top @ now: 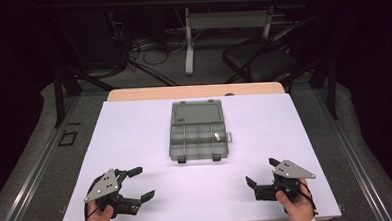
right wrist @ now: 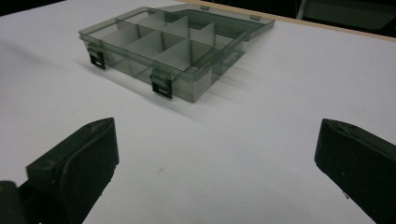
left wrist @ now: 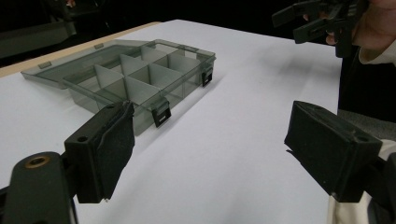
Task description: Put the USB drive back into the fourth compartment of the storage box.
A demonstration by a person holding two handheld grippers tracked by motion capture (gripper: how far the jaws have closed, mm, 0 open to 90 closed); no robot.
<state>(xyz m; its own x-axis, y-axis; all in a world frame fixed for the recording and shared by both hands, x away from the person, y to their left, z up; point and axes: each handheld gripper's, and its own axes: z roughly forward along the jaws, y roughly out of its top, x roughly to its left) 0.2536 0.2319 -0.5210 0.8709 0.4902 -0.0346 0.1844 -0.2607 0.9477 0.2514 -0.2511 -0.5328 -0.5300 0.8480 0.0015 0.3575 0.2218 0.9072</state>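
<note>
The left gripper (top: 135,183) at 7 o'clock and the right gripper (top: 260,171) at 5 o'clock both gape wide, holding nothing. The smoky compartment organizer box (top: 197,136) lies open mid-table, well apart from both.

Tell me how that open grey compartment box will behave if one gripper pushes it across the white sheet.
The compartment box looks like thin, see-through plastic with almost nothing in it, so it is probably light and will likely slide easily on the smooth white sheet. Its lid lies open flat behind, so an off-centre push may spin it. It sits low and wide, so tipping seems unlikely.
</note>
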